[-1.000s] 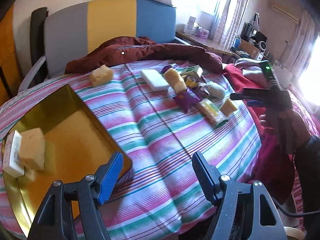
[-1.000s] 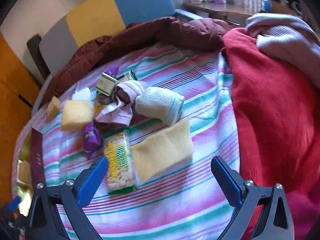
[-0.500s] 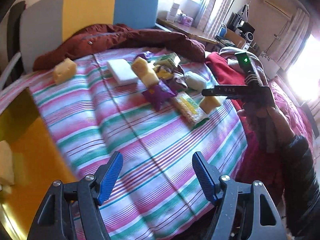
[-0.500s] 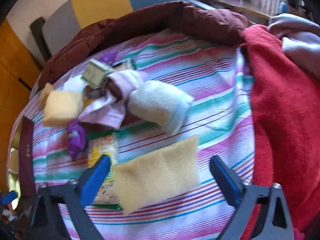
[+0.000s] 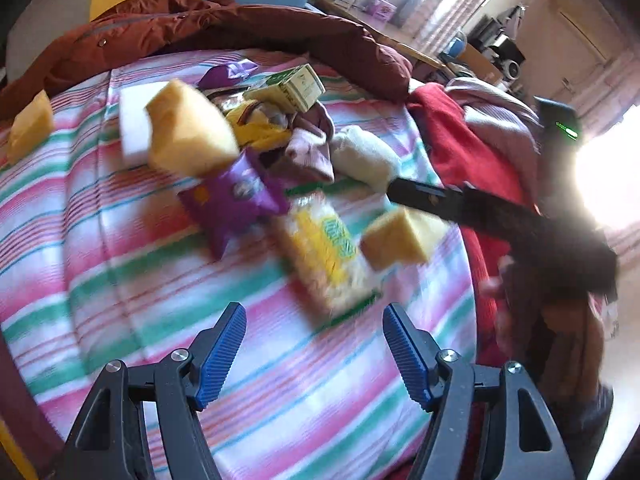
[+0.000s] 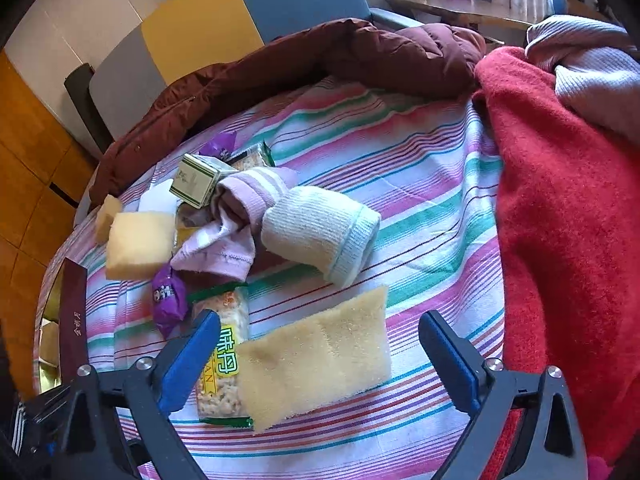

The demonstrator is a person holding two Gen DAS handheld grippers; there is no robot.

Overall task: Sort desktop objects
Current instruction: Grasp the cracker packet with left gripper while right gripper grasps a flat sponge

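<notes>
A pile of small objects lies on the striped cloth (image 6: 420, 168). A flat yellow sponge (image 6: 320, 356) lies between the fingers of my open right gripper (image 6: 320, 360), beside a rice-cracker packet (image 6: 222, 364). The sponge (image 5: 400, 238) and packet (image 5: 324, 252) also show in the left wrist view, with the right gripper's dark body (image 5: 520, 220) above the sponge. Behind them are a rolled white sock (image 6: 320, 232), a pink sock (image 6: 240, 208), a purple snack bag (image 6: 168, 294), a thick yellow sponge (image 6: 138, 244) and a small green-white box (image 6: 196, 180). My left gripper (image 5: 314, 354) is open and empty, just short of the packet.
A maroon jacket (image 6: 320, 64) lies along the cloth's far edge. Red and lilac clothes (image 6: 560, 200) are heaped at the right. A dark red strip and a gold tray edge (image 6: 72, 320) show at the left. A small sponge piece (image 5: 30, 124) sits far left.
My left gripper has swung right from the gold tray and closed in on the pile. My right gripper has come down around the flat sponge. Both stay open.
</notes>
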